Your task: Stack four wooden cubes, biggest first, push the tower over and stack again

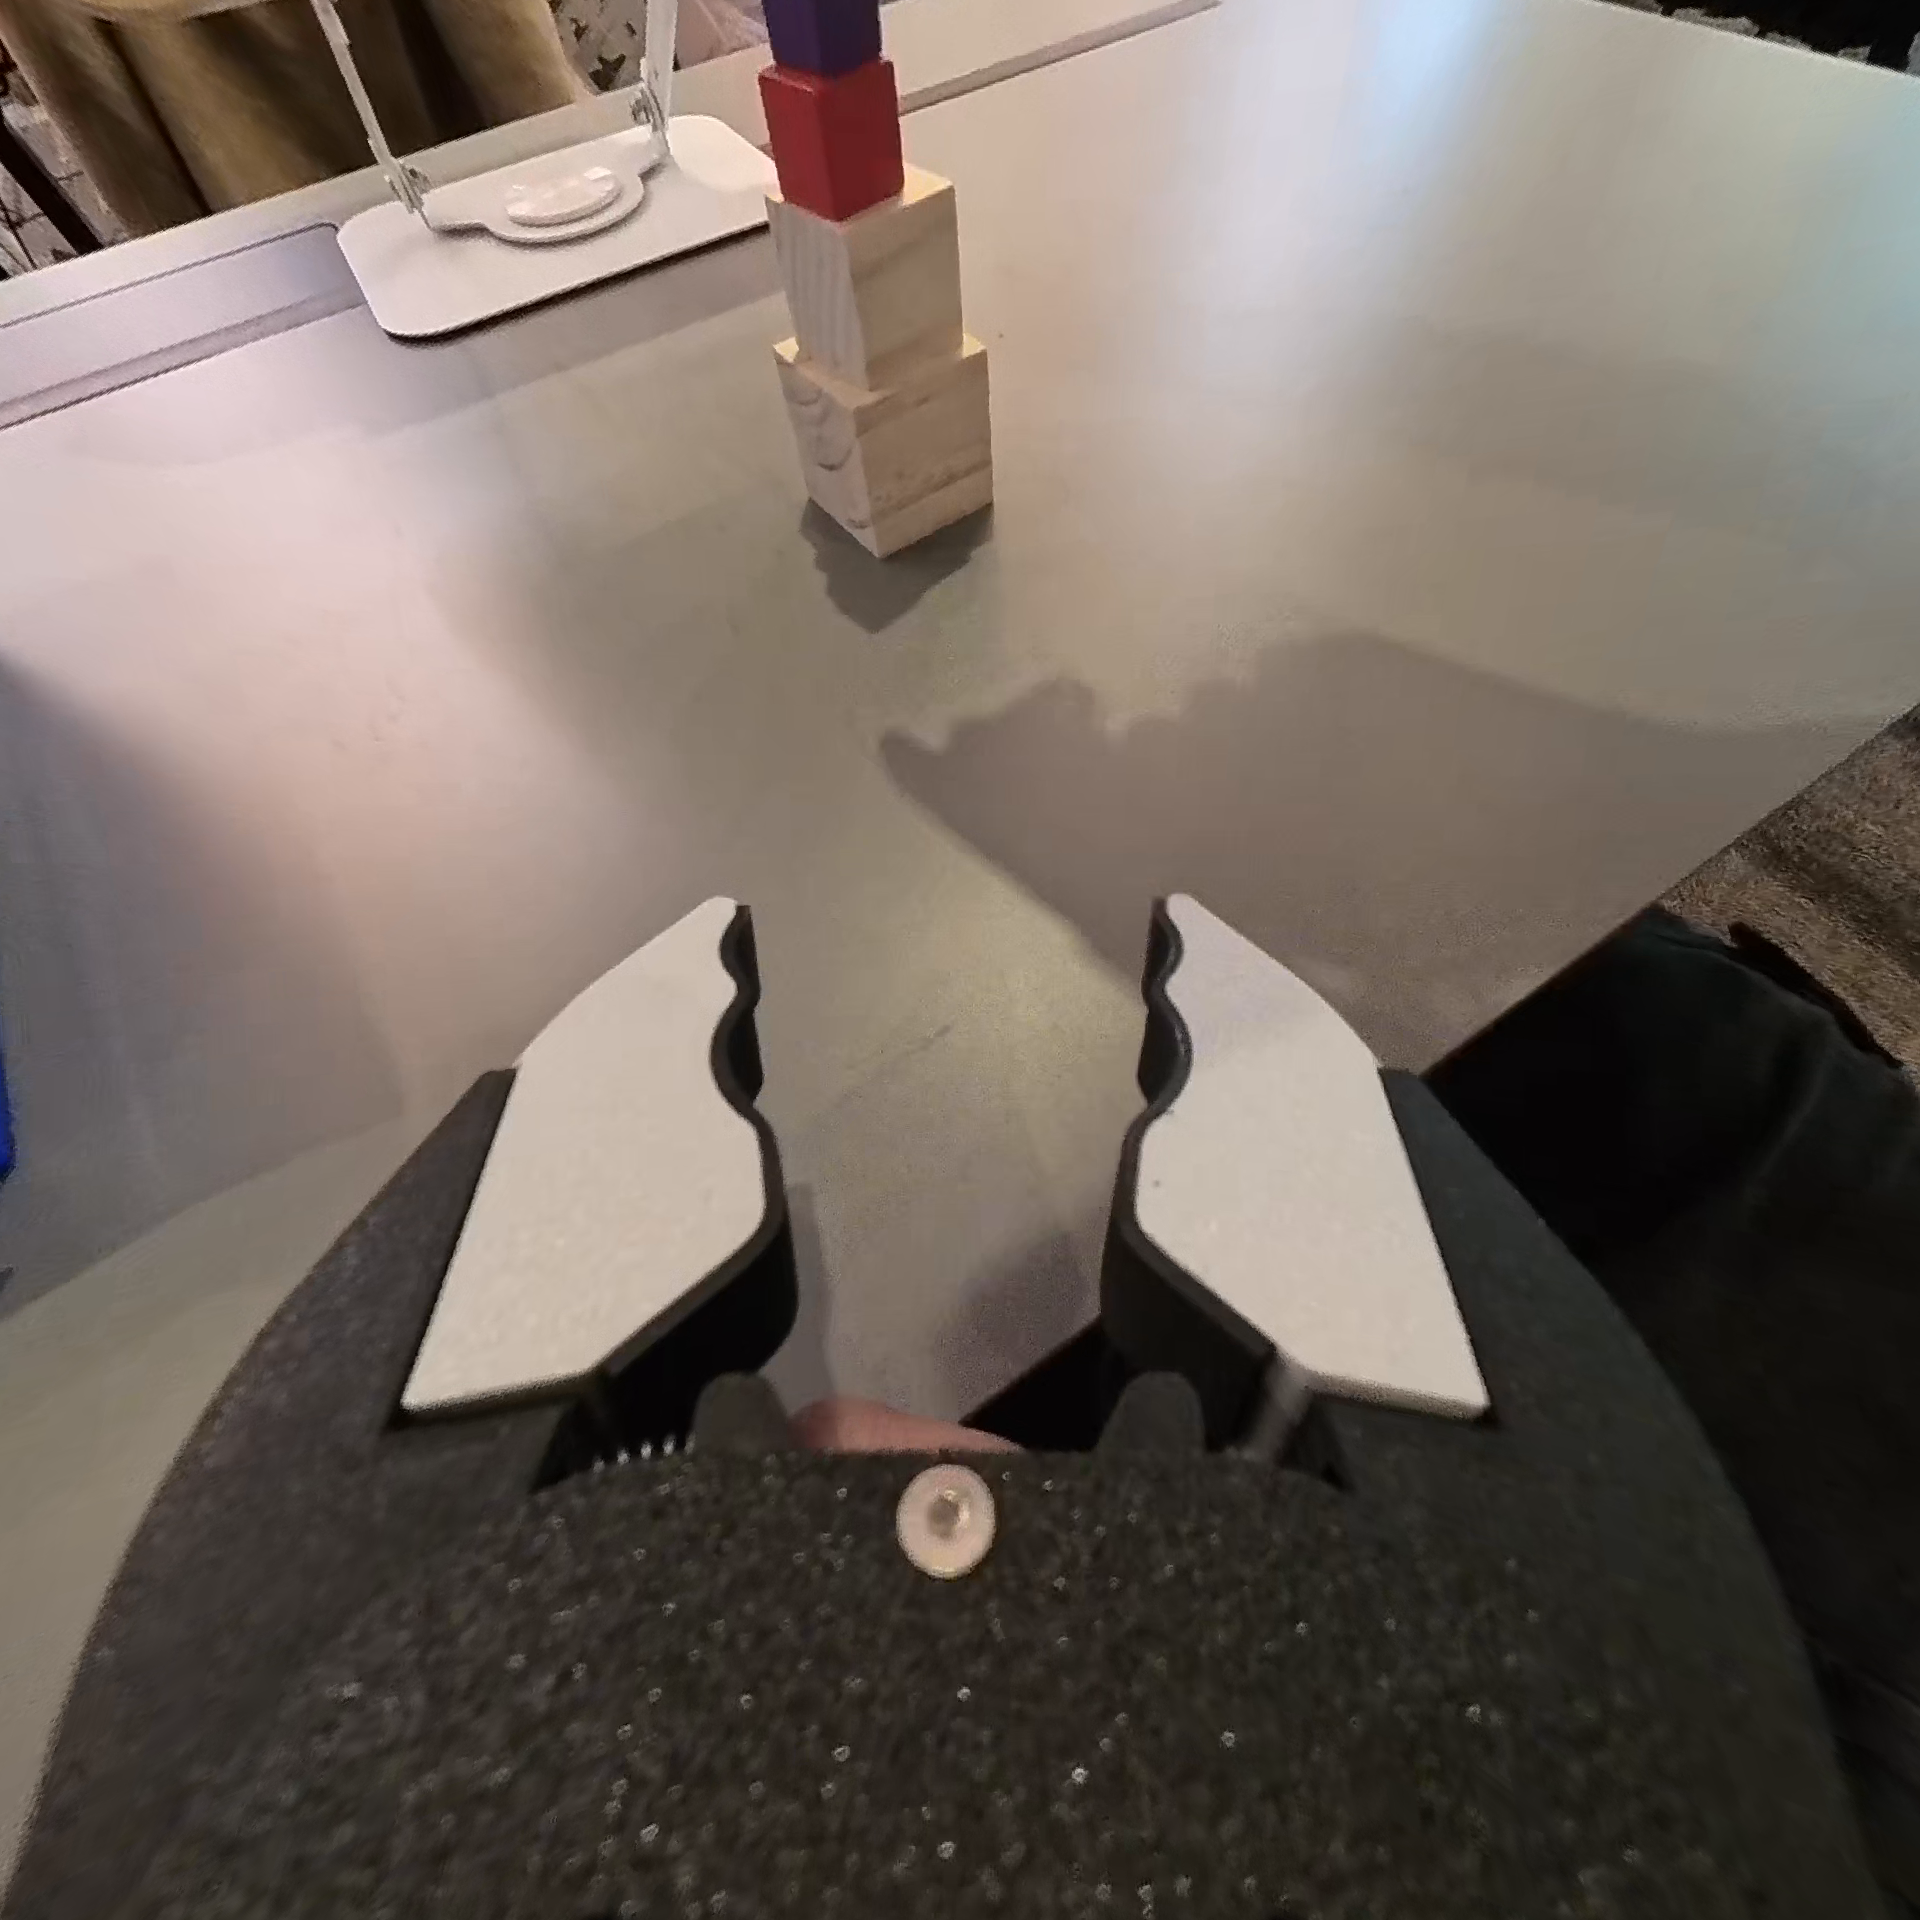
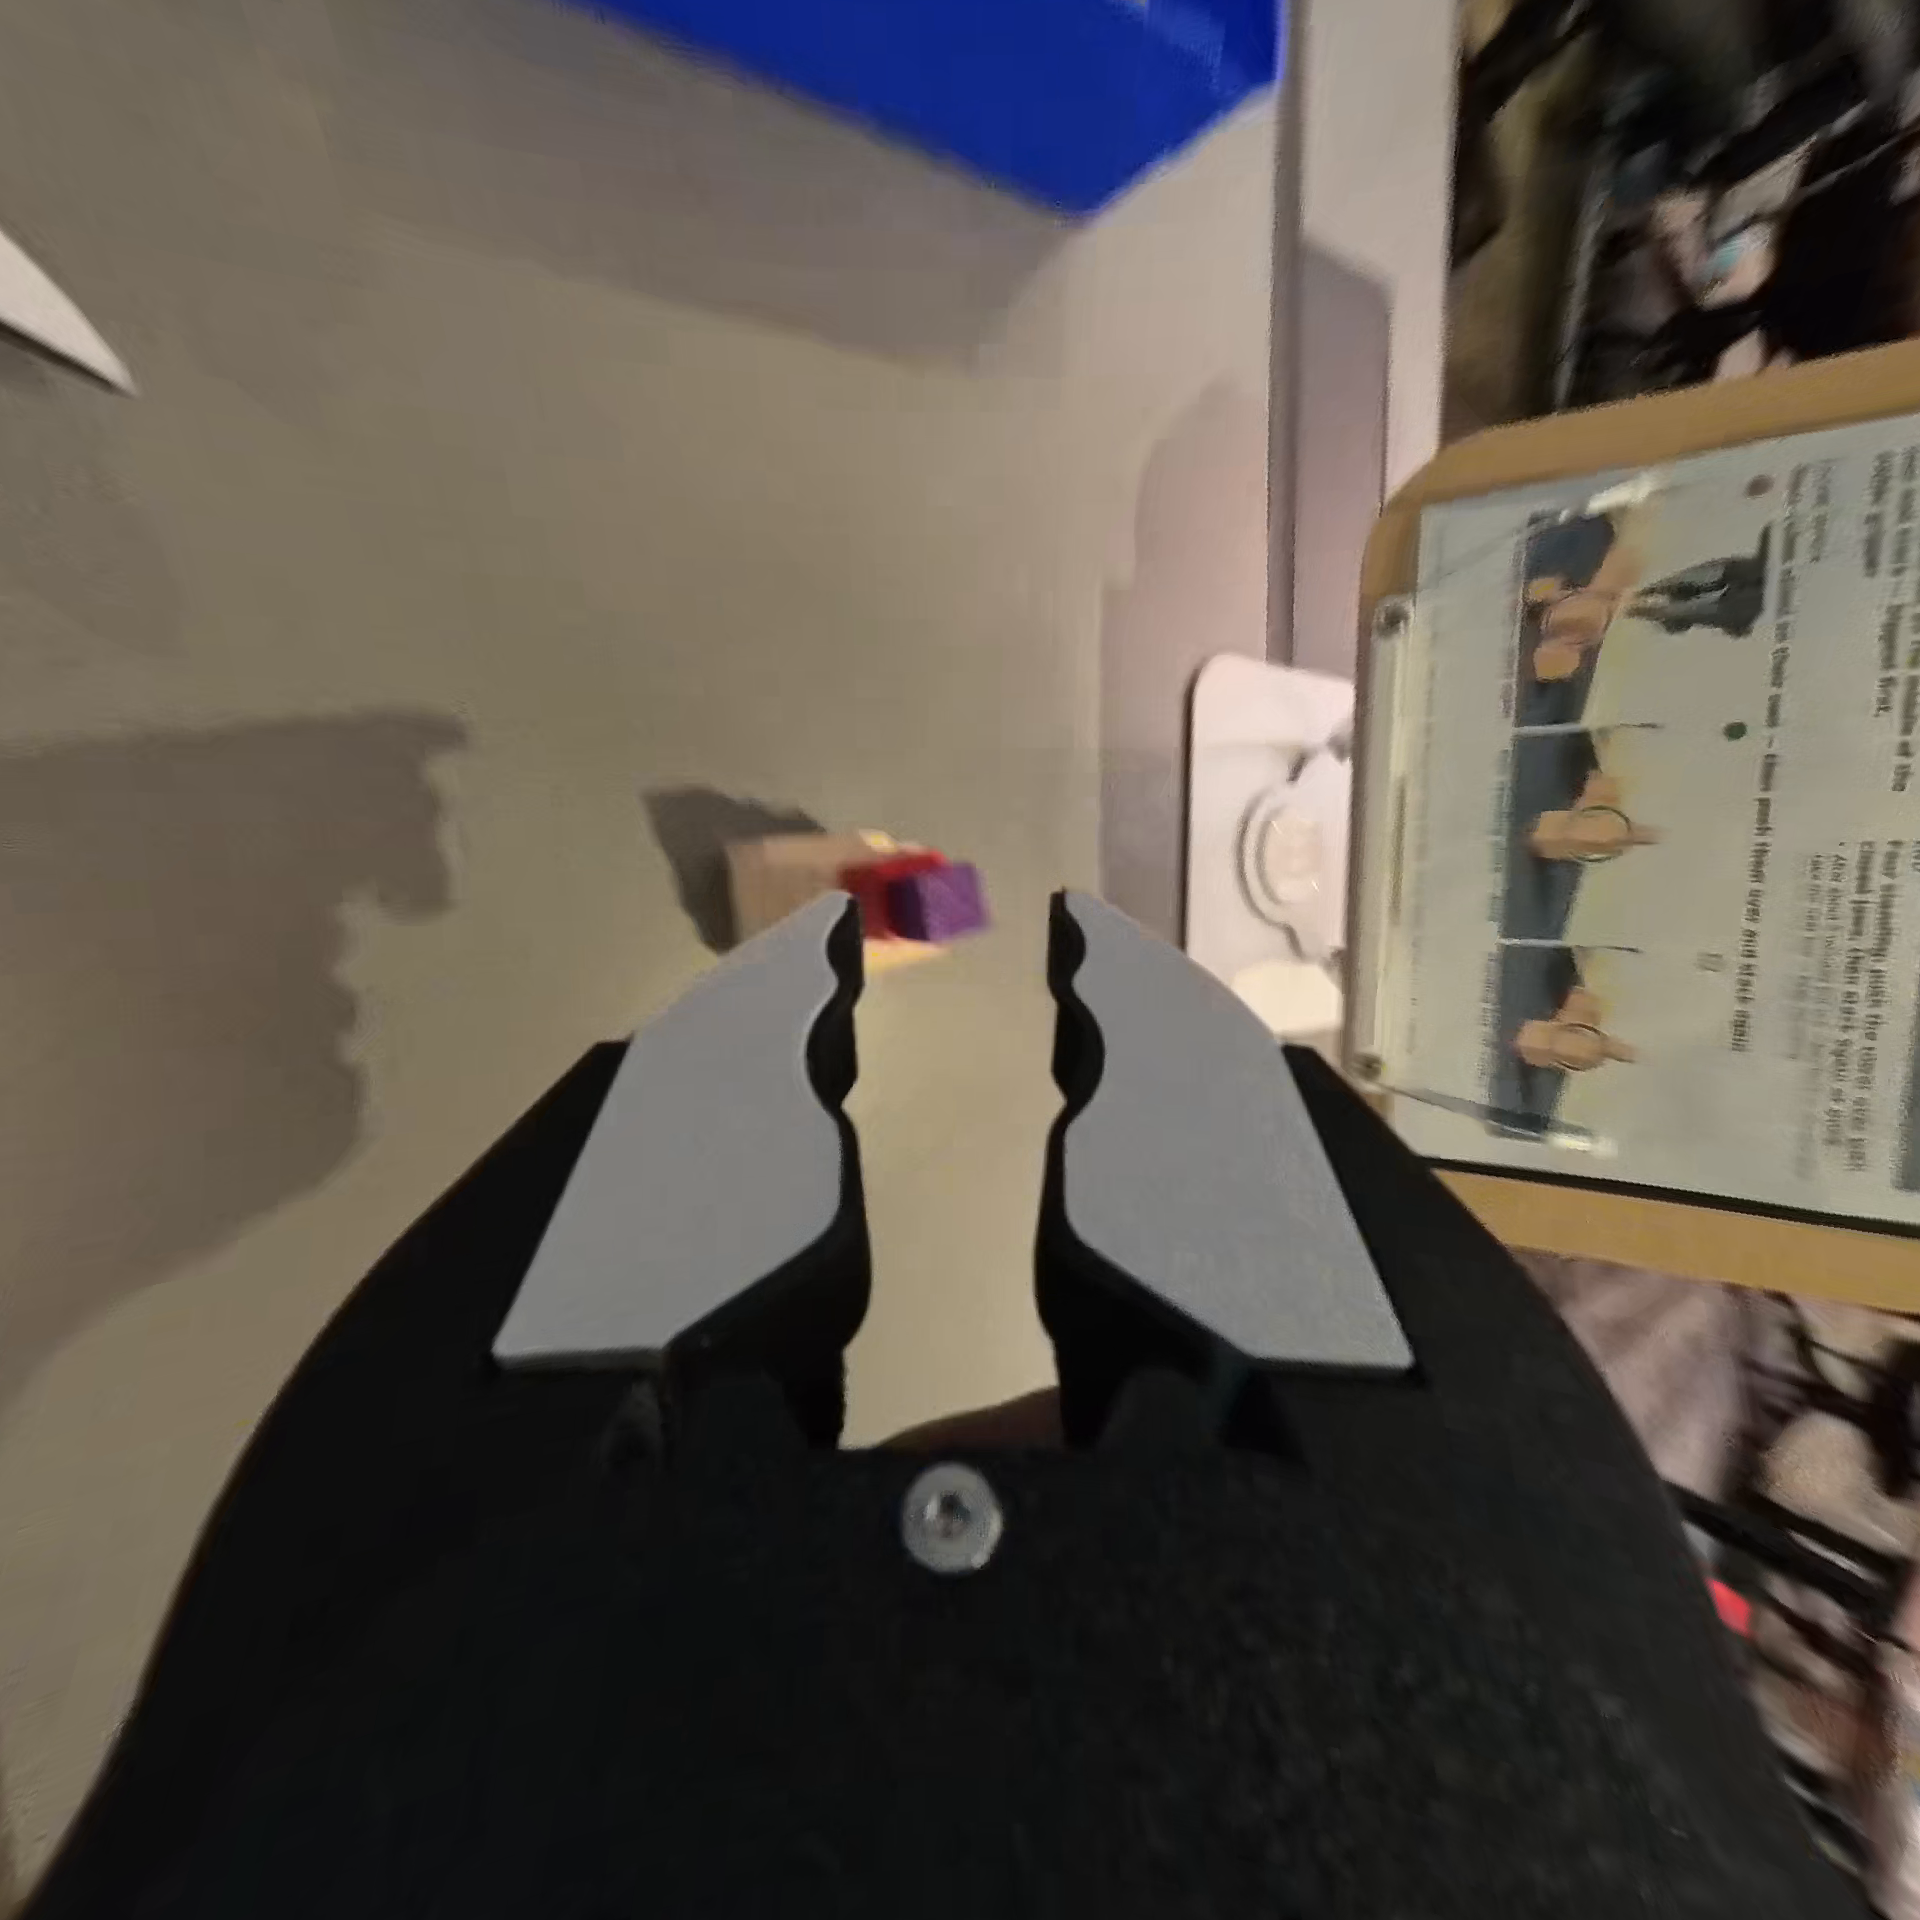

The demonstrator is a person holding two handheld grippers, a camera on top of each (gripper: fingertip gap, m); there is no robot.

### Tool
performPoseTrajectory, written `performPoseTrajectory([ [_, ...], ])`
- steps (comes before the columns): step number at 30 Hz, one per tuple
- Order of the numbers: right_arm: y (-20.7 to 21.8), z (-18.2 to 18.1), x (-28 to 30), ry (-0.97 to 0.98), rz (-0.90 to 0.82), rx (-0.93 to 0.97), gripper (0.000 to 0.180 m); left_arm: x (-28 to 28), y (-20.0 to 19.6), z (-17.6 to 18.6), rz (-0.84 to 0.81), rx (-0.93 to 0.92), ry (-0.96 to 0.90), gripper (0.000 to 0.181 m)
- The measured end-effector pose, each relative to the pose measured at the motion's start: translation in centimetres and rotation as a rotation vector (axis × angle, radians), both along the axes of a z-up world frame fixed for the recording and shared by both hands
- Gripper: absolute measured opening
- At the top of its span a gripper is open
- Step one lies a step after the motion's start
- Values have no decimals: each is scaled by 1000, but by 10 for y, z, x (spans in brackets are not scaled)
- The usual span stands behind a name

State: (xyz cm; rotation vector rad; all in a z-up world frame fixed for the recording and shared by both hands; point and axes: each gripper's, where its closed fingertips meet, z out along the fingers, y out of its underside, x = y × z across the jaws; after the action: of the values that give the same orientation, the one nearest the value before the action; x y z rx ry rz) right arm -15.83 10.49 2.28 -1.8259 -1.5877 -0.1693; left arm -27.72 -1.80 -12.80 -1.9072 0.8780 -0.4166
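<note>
Wooden cubes stand stacked as a four-block tower on my grey tabletop [image 1: 1351,416]: the large pale bare-wood cube [image 1: 888,447] at the bottom, a smaller pale bare-wood cube [image 1: 862,275] on it, a red painted cube [image 1: 829,140] above that, and a purple painted cube [image 1: 821,31] on top, cut off by the upper edge of the left wrist view. Each block sits a little askew on the one below. Just beside the tower, on its far left side, I see a flat white stand base [image 1: 582,208] with clear plastic uprights. My left gripper [image 1: 951,935] hangs over bare table well short of the tower, its jaws spread wide and holding nothing. My right gripper [image 2: 951,914] looks at the same tower from a rolled, blurred angle; its jaws are parted too, with nothing between them. Near the tower in that view I see a wood-framed instruction card [image 2: 1662,810] and, farther off, a blue object [image 2: 987,94].
</note>
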Motion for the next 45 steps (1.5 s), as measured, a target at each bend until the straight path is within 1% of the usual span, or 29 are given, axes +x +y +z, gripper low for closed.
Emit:
performPoseTrajectory([
  [2, -43, -8, -18, 215, 44, -25, 38, 0, 0, 0, 7, 17, 16, 72],
  [3, -55, -15, -18, 296, 0, -10, 36, 0, 0, 0, 9, 26, 22, 72],
  [6, -77, -46, 8, 437, -224, 61, 37, 1, -1, -1, 22, 41, 33, 72],
  [8, -93, -58, 25, 588, -358, 116, 36, 1, 0, 1, 35, 49, 26, 72],
  [12, -127, -89, 45, 831, -523, 124, 42, -1, 1, 6, 65, 70, 10, 71],
  [16, -147, -112, 71, 978, -673, 216, 43, 2, 1, 14, 82, 83, -36, 67],
  [19, -156, -117, 84, 959, -706, 267, 46, 0, 3, 21, 114, 108, -66, 65],
  [22, -159, -115, 88, 1015, -714, 282, 43, -3, 7, 30, 144, 151, -97, 63],
  [24, -158, -117, 90, 982, -722, 299, 43, -6, 8, 32, 156, 168, -103, 62],
  [33, -155, -123, 88, 959, -706, 285, 41, -5, 5, 29, 150, 185, -82, 61],
  [45, -156, -124, 84, 948, -696, 273, 40, -3, 6, 21, 129, 132, -81, 62],
])
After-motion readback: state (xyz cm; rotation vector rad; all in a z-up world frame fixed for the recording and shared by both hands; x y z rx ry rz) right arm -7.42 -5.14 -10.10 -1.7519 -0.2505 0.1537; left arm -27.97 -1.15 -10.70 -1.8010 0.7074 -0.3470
